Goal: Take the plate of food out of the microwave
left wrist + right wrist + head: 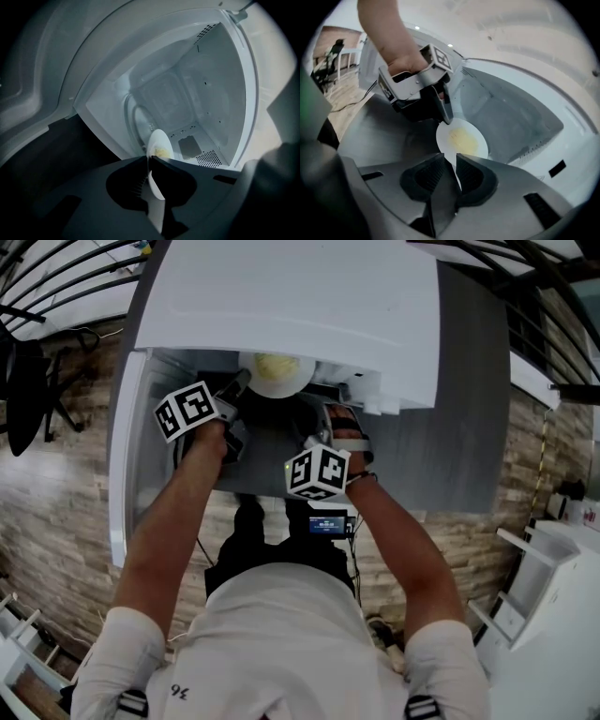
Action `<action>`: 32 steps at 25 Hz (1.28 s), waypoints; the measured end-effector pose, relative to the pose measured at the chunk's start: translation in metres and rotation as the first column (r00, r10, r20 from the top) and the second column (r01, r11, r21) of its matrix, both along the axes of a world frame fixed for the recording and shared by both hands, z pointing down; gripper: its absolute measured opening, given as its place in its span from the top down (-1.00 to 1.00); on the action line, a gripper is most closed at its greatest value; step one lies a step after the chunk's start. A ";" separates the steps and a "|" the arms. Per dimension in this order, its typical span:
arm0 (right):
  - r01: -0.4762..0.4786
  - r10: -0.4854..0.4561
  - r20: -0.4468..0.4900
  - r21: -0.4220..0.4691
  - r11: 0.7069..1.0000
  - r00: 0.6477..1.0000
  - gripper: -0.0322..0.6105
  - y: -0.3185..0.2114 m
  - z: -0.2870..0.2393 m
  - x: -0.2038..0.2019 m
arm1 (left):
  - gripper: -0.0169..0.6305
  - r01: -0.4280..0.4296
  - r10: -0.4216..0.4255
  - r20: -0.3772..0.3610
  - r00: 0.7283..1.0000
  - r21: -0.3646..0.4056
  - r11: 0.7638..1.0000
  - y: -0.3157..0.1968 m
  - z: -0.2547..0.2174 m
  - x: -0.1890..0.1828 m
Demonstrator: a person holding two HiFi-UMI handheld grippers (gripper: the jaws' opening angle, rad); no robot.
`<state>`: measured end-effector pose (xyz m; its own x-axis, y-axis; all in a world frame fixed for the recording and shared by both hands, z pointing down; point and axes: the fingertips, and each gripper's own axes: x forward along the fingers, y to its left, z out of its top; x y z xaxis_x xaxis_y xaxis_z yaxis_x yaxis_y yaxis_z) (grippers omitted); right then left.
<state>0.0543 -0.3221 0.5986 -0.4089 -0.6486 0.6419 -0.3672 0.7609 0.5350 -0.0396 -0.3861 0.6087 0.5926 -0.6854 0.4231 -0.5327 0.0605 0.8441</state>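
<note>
Wood-plank floor [56, 549] (brown, streaked) surrounds a grey counter [473, 399].

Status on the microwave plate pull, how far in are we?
Done: microwave door is open and the plate of food is at the cavity mouth. In hand: left gripper is clamped on its rim; right gripper straddles the near rim, jaws apart. To do: draw the plate fully clear, since the microwave's top overhangs it, and set it down.
</note>
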 end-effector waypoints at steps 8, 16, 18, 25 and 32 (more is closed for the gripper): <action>-0.133 0.141 0.083 -0.098 0.986 0.986 0.71 0.003 0.000 0.009 | 0.85 0.021 -0.023 -0.053 0.998 -0.040 0.999 0.008 0.001 0.000; -0.285 0.393 0.244 -0.381 0.880 0.886 0.63 0.015 0.015 0.015 | 0.86 0.033 -0.037 -0.069 0.997 -0.060 0.998 0.016 0.004 0.000; -0.297 0.405 0.231 -0.388 0.872 0.885 0.49 0.015 0.019 0.015 | 0.86 0.035 -0.039 -0.072 0.997 -0.063 0.997 0.017 0.004 0.000; -0.010 0.048 -0.196 0.193 0.981 0.979 0.46 0.003 0.012 0.007 | 0.86 0.034 -0.041 -0.081 0.996 -0.084 0.996 0.022 0.006 0.002; 0.112 -0.019 -0.313 0.282 0.953 0.949 0.74 0.000 0.012 0.005 | 0.86 0.020 -0.028 -0.097 0.995 -0.087 0.996 0.025 0.000 0.003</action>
<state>0.0590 -0.3224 0.6102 -0.2731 -0.8044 0.5275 -0.1063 0.5703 0.8146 -0.0363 -0.3613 0.6085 0.6181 -0.6636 0.4214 -0.4449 0.1467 0.8835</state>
